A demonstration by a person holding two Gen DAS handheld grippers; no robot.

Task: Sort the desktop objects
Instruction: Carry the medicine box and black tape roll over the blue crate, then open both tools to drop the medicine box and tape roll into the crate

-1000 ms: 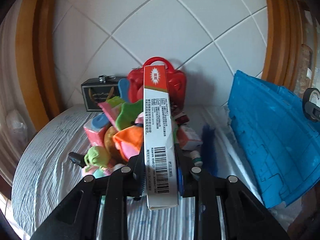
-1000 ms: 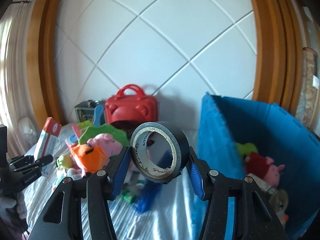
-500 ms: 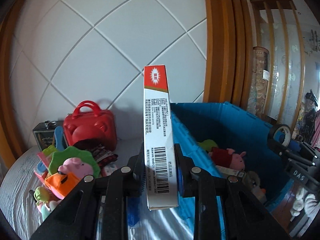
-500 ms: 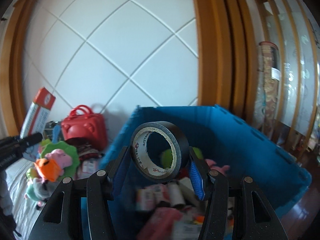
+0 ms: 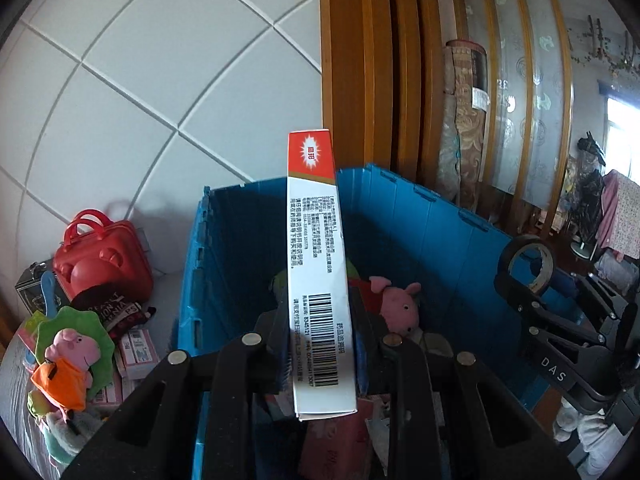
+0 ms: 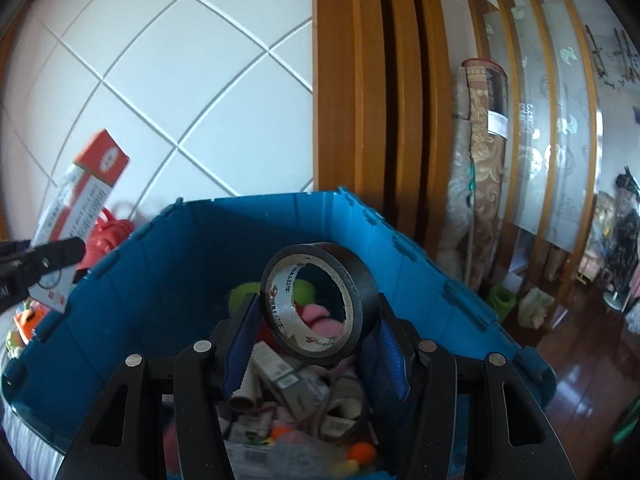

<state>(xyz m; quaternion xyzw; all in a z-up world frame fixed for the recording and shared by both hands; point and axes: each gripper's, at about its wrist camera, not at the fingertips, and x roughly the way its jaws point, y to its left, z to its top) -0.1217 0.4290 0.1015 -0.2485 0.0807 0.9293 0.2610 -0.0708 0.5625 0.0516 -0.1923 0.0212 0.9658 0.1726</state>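
The box (image 5: 320, 280) stands upright, clamped in the left gripper (image 5: 322, 354) above the blue crate (image 5: 440, 232), while the right gripper (image 6: 316, 334) pinches the tape roll (image 6: 320, 300) over the crate's middle, toys piled below.

Both wrist views overlook blue bin (image 5: 420, 232), apparently.

The left tool (image 5: 320, 360) is clamped on an upright red-and-white carton (image 5: 318, 280), held above the open blue crate (image 5: 420, 232). The right tool (image 6: 316, 340) pinches a roll of black tape (image 6: 320, 300) standing on edge between its blue pads (image 6: 240, 340), also above the crate, to the right of the left tool.
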